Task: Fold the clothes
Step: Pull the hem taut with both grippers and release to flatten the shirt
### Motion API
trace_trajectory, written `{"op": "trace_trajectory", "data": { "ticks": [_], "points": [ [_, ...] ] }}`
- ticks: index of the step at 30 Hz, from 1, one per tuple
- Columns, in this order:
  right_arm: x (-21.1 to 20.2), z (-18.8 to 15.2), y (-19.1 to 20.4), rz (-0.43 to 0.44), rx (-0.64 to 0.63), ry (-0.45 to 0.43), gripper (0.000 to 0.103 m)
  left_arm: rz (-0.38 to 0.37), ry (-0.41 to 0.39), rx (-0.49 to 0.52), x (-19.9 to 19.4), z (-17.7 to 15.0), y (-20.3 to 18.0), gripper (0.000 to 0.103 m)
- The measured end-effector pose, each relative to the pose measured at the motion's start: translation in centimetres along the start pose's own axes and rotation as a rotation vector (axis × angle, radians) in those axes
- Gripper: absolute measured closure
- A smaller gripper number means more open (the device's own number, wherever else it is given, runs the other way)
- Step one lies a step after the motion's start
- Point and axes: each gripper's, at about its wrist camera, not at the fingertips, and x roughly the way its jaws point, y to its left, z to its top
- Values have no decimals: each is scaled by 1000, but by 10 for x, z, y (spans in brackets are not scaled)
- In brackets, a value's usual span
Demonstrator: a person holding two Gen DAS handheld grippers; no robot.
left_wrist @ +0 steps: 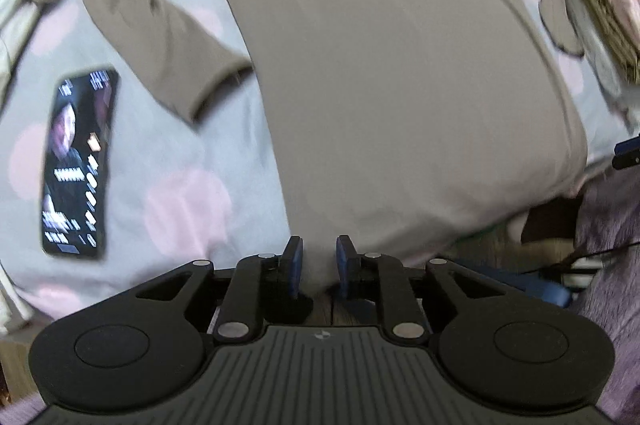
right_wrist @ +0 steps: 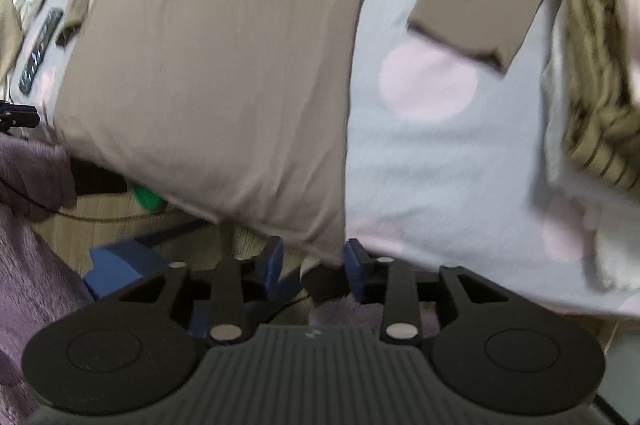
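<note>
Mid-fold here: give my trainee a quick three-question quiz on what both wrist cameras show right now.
1. True or false: the phone lies on top of the shirt.
2. Which part of the shirt sits between the jaws of the right gripper? A) collar B) hem corner C) sleeve cuff
3. Fill in: the sheet is grey with ____ dots.
Key: 1 false, it lies on the sheet beside the shirt; 2 B; 3 pink.

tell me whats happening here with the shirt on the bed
A person with a gripper in each hand is folding a taupe long-sleeved shirt laid flat on a dotted bedsheet. The left gripper and right gripper sit at the shirt's near hem, jaws parted, hem cloth between the left's, a hem corner between the right's. Both sleeves lie spread out, unfolded. A lit phone lies beside the shirt.
</note>
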Motion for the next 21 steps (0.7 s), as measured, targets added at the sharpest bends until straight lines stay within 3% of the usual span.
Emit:
{"op": "trace_trajectory", "data": {
  "ticks": [6, 12, 16, 21],
  "points": [
    [-19, 24, 2, 33, 12, -113, 59, 84, -66, 15, -2, 38, 11, 86],
    [-15, 50, 19, 106, 26, -222, 55, 139, -72, 53, 10, 66, 11, 86],
    [-7, 65, 26, 118, 27, -257, 54, 191, -88, 83, 19, 80, 13, 69],
    [-1, 71, 27, 114, 13, -267, 54, 214, -62, 58, 36, 92, 30, 69]
  ]
}}
